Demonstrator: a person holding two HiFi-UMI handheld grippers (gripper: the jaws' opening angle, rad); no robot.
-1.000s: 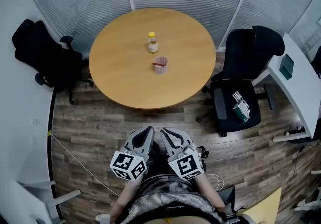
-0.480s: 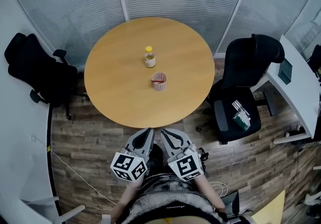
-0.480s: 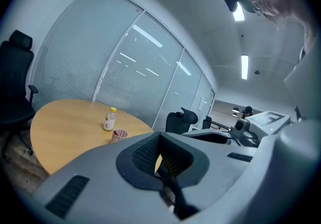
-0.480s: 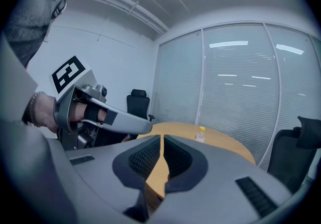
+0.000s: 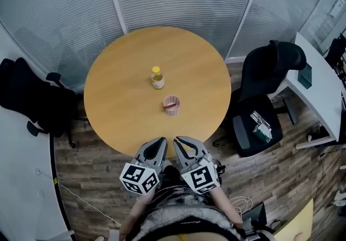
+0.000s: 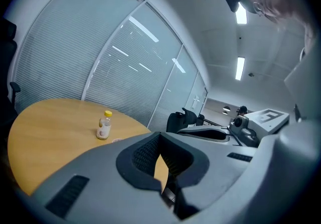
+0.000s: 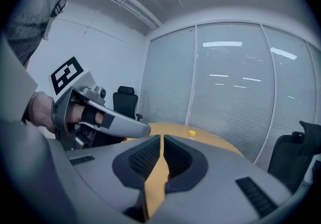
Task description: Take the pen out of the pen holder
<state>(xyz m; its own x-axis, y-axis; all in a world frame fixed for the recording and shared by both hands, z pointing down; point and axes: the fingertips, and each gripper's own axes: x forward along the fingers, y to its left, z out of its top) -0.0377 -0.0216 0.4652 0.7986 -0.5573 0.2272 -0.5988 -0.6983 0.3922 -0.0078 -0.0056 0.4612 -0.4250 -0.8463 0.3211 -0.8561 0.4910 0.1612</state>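
Pen holder [image 5: 173,110]: on round table [image 5: 119,99], red pen [image 5: 170,105] inside.
Left gripper [image 5: 160,141]: jaws nearly together, nothing between.
Right gripper [image 5: 178,141]: jaws nearly together, nothing between.

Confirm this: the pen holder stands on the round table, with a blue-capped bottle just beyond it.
Not blue: the head view shows the bottle has a yellow cap. Otherwise right: the pen holder stands on the round table, the bottle just beyond it.

Yellow-capped bottle [image 5: 157,78] on round table [image 5: 119,99]; office chair [image 5: 270,67] beside.
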